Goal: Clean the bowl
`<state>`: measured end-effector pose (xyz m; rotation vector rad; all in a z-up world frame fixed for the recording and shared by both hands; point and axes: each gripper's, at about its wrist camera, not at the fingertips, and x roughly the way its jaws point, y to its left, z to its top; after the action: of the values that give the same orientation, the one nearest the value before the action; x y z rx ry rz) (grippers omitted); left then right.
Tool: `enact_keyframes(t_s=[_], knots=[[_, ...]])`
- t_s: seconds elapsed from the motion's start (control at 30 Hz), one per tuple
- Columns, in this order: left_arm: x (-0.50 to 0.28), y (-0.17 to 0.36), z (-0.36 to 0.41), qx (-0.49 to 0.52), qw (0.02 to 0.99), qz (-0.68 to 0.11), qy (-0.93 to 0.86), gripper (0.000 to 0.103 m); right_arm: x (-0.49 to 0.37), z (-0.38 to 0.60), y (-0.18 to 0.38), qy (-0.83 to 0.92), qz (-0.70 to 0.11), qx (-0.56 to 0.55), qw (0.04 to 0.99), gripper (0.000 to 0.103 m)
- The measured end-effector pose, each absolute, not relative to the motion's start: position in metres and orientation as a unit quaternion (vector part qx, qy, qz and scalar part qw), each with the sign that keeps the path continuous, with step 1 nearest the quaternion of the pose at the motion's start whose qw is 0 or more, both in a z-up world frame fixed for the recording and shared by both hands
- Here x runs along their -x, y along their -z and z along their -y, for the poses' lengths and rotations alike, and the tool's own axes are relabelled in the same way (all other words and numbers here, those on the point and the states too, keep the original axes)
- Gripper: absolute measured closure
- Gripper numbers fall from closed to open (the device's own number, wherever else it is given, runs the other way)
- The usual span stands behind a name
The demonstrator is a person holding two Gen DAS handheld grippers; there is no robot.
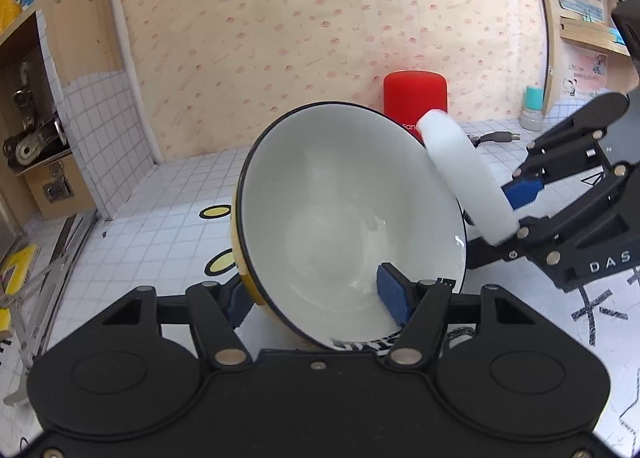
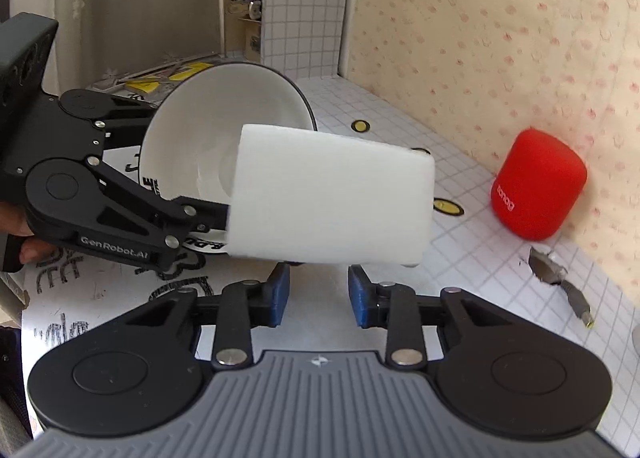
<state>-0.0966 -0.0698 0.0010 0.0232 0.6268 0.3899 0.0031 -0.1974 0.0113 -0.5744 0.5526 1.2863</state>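
A bowl (image 1: 340,210), white inside with a black rim and yellow outside, is tilted on its side above the table. My left gripper (image 1: 316,298) is shut on its lower rim, one blue pad inside and one outside. My right gripper (image 2: 316,290) is shut on a white sponge (image 2: 332,194) at its lower edge. In the left wrist view the sponge (image 1: 460,170) lies against the bowl's right rim, held by the right gripper (image 1: 516,210). In the right wrist view the sponge hides part of the bowl (image 2: 212,130), and the left gripper (image 2: 208,214) reaches in from the left.
A red cylindrical speaker (image 1: 414,98) stands by the pink patterned wall, also in the right wrist view (image 2: 538,186). A cable plug (image 2: 576,298) lies on the white tiled table (image 1: 160,202). A teal-capped bottle (image 1: 532,108) is far right. A wooden shelf unit (image 1: 36,130) stands at the left.
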Motion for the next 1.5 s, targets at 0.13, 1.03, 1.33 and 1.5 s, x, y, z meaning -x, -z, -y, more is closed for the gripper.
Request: enact_keyframes(t_s=[0.13,1.03,1.33,1.5], knots=[[0.096,-0.001,0.064,-0.019,0.936,-0.309,-0.165,0.041,-0.006,0.197,-0.013,-0.582,-0.240,0.281,0.725,0.049],[0.098,-0.001,0.064,-0.011,0.938,-0.309,-0.158,0.042,-0.008,0.186,0.004,-0.542,-0.165,0.337,0.752,0.046],[0.099,-0.002,0.057,-0.010,0.940,-0.309,-0.147,0.042,-0.026,0.189,0.003,-0.533,-0.220,0.256,0.776,0.048],[0.099,-0.002,0.056,-0.008,0.940,-0.309,-0.146,0.042,-0.058,0.200,-0.010,-0.504,-0.306,0.144,0.795,0.049]])
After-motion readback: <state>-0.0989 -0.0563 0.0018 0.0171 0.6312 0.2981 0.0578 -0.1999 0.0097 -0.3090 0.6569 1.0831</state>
